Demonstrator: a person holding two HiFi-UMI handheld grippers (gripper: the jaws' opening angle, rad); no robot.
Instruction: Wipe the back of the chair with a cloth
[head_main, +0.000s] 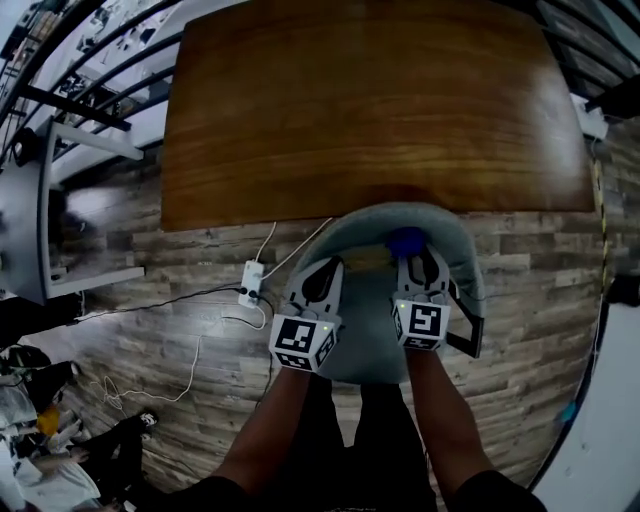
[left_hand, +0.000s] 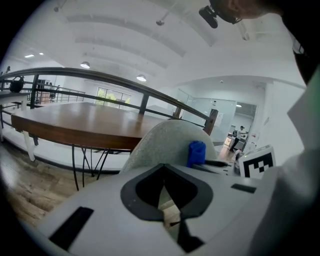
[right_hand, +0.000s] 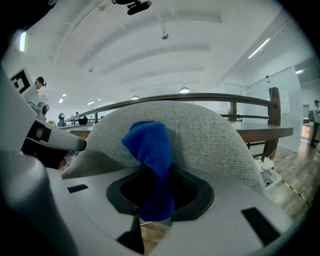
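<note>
The cloth (right_hand: 150, 145) is clamped in the right gripper (right_hand: 156, 207), with the chair back (right_hand: 210, 135) at twelve o'clock. The left gripper (left_hand: 163, 197) is closed on nothing.

Wide brown wooden table (head_main: 370, 100) on grey plank floor (head_main: 180, 340); white power strip (head_main: 251, 282) below its near edge, dark railing (left_hand: 115, 79) beyond.

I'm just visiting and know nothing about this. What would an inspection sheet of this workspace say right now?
Surface: wooden table, bare.
Job's things: grey chair; blue cloth at its backrest's top.
Clutter: blurred dark things on the floor, lower left.
Grippers: left gripper shut, empty; right gripper shut on the cloth.
Cables: power strip and loose cables on the floor.
Surroundings: wood floor, railing beyond the table.
</note>
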